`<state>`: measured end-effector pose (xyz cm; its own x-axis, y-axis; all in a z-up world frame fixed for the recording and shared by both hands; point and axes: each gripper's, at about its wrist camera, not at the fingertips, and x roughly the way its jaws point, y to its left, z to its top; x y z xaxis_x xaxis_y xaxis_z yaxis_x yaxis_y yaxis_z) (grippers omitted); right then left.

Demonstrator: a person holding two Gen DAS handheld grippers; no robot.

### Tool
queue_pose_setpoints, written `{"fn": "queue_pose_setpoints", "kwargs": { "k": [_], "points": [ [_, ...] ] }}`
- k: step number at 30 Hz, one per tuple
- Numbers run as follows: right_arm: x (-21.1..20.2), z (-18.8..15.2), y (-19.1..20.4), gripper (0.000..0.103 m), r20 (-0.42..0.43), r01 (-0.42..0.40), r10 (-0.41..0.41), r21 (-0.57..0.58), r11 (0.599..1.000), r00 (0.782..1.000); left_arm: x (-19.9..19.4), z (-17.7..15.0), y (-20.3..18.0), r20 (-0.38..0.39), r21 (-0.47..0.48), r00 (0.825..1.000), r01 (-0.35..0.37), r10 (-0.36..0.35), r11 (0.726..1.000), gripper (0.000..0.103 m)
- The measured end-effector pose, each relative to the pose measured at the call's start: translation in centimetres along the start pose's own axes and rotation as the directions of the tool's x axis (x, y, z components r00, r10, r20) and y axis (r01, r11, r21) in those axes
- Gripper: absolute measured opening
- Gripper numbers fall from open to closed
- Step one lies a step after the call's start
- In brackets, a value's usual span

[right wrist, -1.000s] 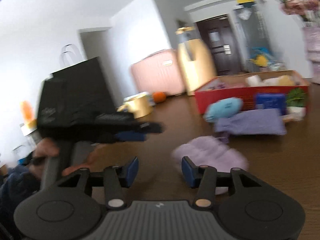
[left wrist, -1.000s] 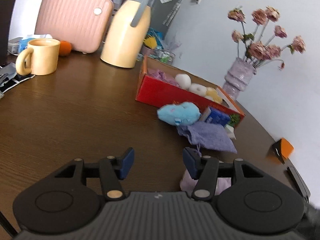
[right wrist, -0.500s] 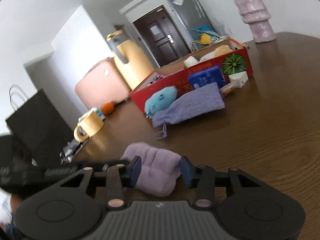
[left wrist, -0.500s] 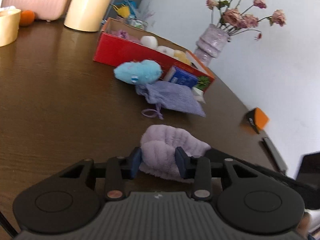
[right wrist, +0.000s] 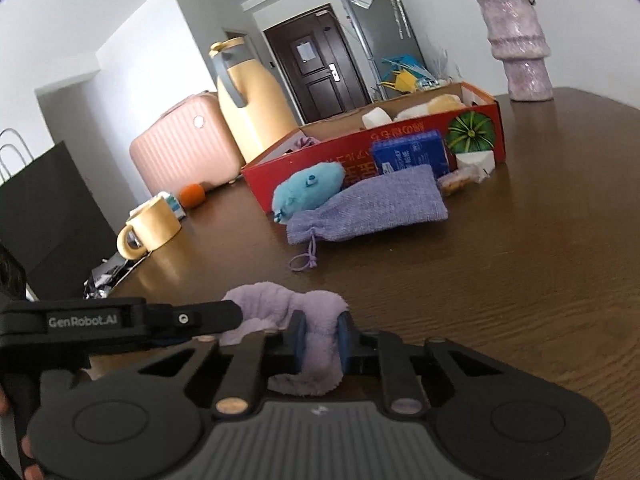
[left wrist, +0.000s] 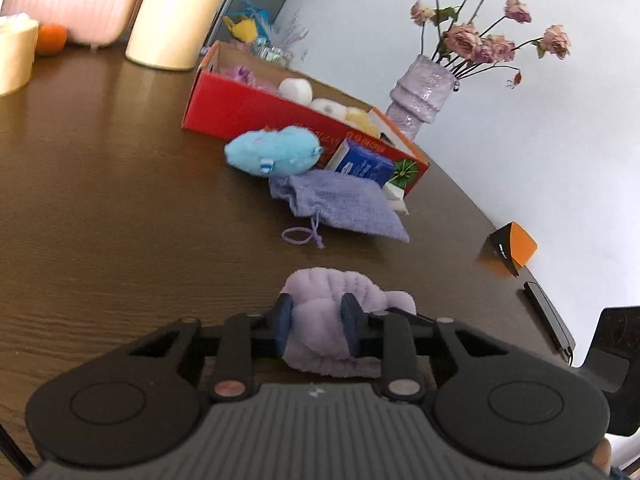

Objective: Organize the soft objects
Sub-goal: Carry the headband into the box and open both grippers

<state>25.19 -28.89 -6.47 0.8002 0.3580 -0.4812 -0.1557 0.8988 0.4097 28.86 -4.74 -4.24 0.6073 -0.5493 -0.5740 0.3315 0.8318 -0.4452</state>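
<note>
A fluffy lilac headband [left wrist: 332,292] lies on the brown table close in front of me. My left gripper [left wrist: 316,322] is shut on one part of it. My right gripper [right wrist: 320,338] is shut on another part of the headband [right wrist: 280,304]. The left gripper's finger [right wrist: 192,318] reaches in from the left in the right wrist view. Farther off lie a purple drawstring pouch [left wrist: 340,204] [right wrist: 372,208] and a blue plush toy [left wrist: 272,152] [right wrist: 308,190], both in front of a red open box [left wrist: 256,114] [right wrist: 360,156] holding several soft items.
A blue tissue pack [left wrist: 362,162] leans on the box. A lilac vase with dried roses [left wrist: 424,92] stands behind it. A yellow jug [right wrist: 248,100], pink case [right wrist: 184,144], mug [right wrist: 150,228] and orange [right wrist: 192,196] stand at far left. An orange-black box [left wrist: 510,248] sits near the right edge.
Both grippers moved in onto the lilac headband and closed on it; one second ago both were open and short of it.
</note>
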Motion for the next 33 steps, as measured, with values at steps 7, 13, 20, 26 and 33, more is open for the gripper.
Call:
{"fn": "queue_pose_setpoints", "kwargs": {
  "k": [7,13,20,26,33],
  "points": [
    [-1.8,5.1,1.2,0.013,0.163,-0.048,0.062,-0.088,0.995,0.985,-1.6,4.2,-2.0,0.107,0.096,0.993,0.032,-0.043,0.995,0.021],
    [7.3,18.5,1.4,0.013,0.112,-0.088,0.101,-0.114,0.99,0.989,2.5,17.4,-2.0,0.174,0.134,0.983,-0.076,0.052,0.988,0.021],
    [21.7,22.3,0.4,0.014,-0.214,-0.034,0.02,-0.061,0.998,0.977,12.6,21.9,1.3,0.049,0.196,0.95,-0.313,0.309,0.929,0.019],
    [25.5,21.3,0.8,0.016,-0.253,0.027,-0.063,-0.141,0.99,0.965,14.3,21.5,1.7,0.071,0.231,0.937,-0.35,0.343,0.908,0.02],
    [19.9,22.7,0.1,0.022,-0.067,0.01,-0.019,-0.14,0.99,0.998,12.4,21.9,1.2,0.154,0.267,0.918,-0.396,0.366,0.879,0.026]
  ]
}}
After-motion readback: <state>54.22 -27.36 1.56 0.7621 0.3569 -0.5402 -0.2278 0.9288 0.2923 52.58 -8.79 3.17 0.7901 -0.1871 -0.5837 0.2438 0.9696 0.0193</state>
